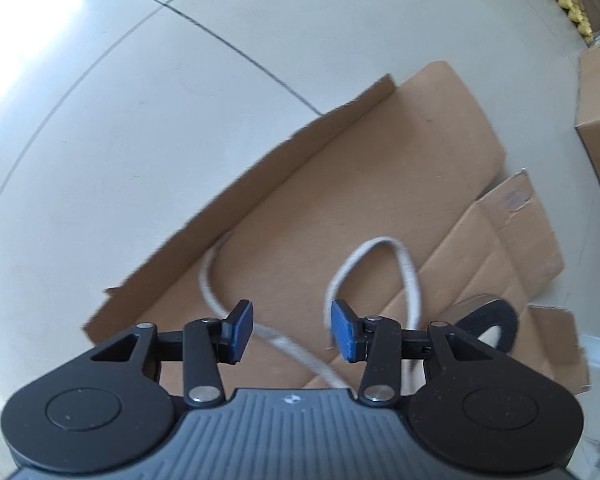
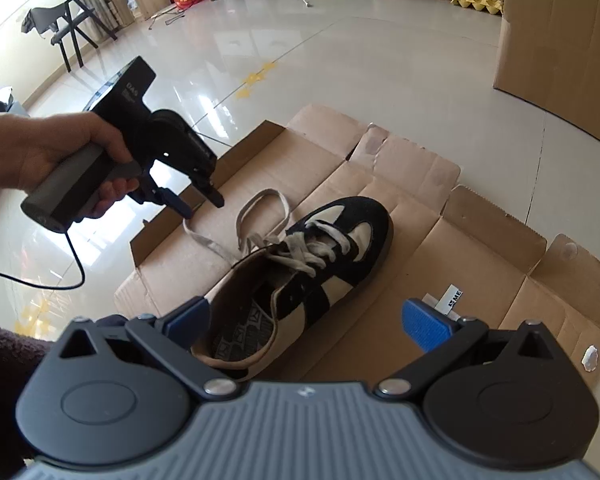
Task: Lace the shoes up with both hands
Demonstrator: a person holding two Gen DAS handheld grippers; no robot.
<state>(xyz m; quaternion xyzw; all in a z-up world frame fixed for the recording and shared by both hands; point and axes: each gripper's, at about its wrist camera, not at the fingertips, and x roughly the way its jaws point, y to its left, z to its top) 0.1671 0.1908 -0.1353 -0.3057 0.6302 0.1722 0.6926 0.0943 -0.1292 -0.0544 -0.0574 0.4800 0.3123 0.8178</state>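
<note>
Left gripper (image 2: 202, 202) points steeply down over the far-left part of the cardboard sheet (image 2: 380, 184), just above it. Jaws part-open, blue pads (image 1: 242, 330) apart, nothing pinched. Left hand (image 2: 66, 152) wraps the grey handle, fingers curled under it, wrist coming in from the left side. Right gripper (image 2: 306, 326) sits over the near edge of the same sheet, tilted down and forward. Its jaws stand wide, pads (image 2: 426, 328) well apart, nothing pressed between them. A dark fuzzy sleeve (image 2: 4, 364) shows low on the left, at the near-left corner of the sheet.
</note>
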